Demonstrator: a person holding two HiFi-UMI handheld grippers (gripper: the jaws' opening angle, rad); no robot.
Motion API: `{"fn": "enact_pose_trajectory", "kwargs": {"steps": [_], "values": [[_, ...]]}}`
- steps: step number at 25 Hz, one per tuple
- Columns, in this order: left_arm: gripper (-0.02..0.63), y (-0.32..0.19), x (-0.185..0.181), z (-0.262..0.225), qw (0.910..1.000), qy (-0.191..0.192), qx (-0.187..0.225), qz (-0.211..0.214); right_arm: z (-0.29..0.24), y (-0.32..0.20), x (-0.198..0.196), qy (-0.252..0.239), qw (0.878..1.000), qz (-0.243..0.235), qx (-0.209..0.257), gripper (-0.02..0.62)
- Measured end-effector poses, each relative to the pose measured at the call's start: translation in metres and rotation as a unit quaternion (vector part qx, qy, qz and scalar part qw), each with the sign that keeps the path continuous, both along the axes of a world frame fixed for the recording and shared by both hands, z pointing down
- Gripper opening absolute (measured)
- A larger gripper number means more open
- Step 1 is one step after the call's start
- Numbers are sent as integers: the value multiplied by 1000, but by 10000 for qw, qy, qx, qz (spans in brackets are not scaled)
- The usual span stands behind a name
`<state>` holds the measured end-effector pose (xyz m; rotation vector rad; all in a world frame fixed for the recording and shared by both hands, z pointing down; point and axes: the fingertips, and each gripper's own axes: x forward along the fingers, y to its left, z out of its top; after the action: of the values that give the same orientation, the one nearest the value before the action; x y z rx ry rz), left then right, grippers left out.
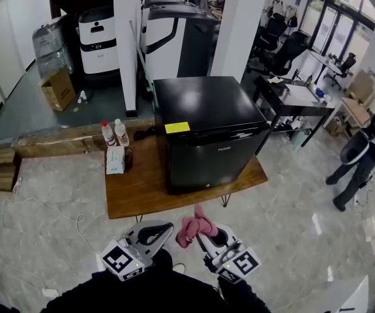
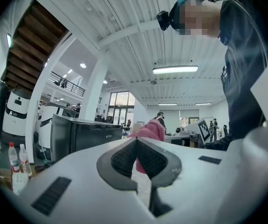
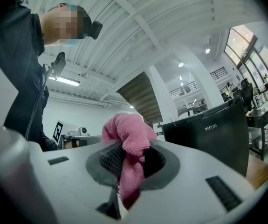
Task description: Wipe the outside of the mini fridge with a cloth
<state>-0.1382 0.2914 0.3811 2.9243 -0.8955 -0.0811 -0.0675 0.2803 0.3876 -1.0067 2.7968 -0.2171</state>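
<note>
The right gripper (image 1: 207, 237) pinches the pink cloth (image 1: 192, 227), the left gripper (image 1: 160, 230) sits closed on nothing; the cloth should probably press flat against the mini fridge (image 1: 210, 142) on the table (image 1: 135, 191) ahead, wiping in overlapping strokes

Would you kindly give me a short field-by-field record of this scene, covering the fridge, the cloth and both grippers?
fridge: black, door shut, standing on the table, yellow sticker on top
cloth: pink, bunched, apart from the fridge
right gripper: jaws clamped on the cloth
left gripper: jaws together, nothing between them
bottles: two, on the table to the left of the fridge
wiping: not yet begun
</note>
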Motion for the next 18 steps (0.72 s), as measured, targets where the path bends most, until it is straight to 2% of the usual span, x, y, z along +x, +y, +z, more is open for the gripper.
{"fn": "enact_pose_trajectory", "kwargs": {"steps": [10,18], "values": [[5,-35,2,5,9999,-43,-84,-46,0,-32,-3,80,9999,77,-18,58],[5,-91,2,7,9997,-76,-166,-134,-6,-87,-7,118,9999,60,1,60]]}}
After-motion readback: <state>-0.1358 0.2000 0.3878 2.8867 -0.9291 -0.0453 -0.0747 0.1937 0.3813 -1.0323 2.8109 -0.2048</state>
